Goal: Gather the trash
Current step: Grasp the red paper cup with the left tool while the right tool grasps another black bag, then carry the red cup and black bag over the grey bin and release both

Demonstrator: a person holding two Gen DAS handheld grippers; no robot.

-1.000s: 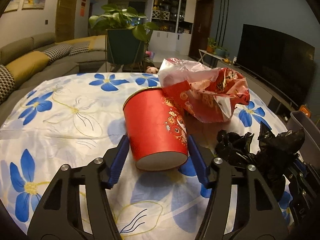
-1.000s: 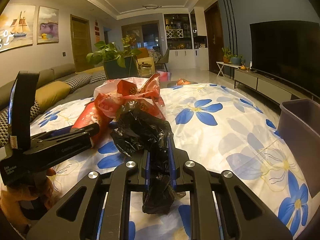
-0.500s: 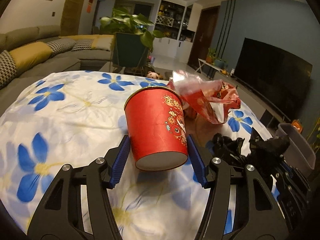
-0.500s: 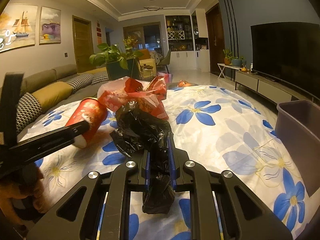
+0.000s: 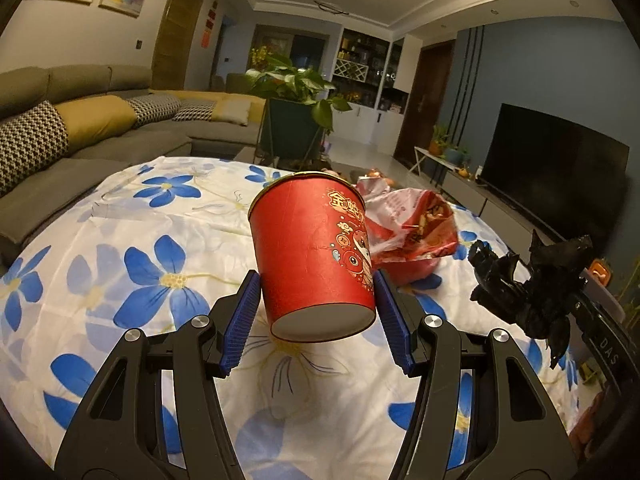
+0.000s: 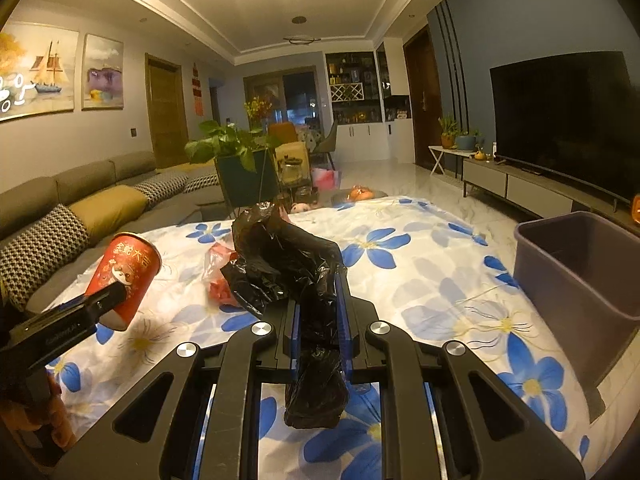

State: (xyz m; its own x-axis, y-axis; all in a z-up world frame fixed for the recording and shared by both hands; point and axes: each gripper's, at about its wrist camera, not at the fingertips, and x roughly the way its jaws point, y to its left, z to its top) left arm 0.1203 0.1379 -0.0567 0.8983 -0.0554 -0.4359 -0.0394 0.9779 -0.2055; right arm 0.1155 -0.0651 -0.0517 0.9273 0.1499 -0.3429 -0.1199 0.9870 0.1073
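My left tool [image 5: 316,312] clamps the red paper cup [image 5: 312,252] (tilted, clear of the table [image 5: 120,280]); my right tool [image 6: 318,316] pinches the black plastic bag [image 6: 288,268] beside the grey bin [image 6: 580,264].

Each fisheye camera rides on a gripper, looking close along its jaws across the flowered tabletop [image 5: 120,280] toward the sofa [image 6: 80,184] and television [image 5: 552,168], which both views share.

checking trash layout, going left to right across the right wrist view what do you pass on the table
red paper cup → red snack wrapper → black plastic bag → grey bin
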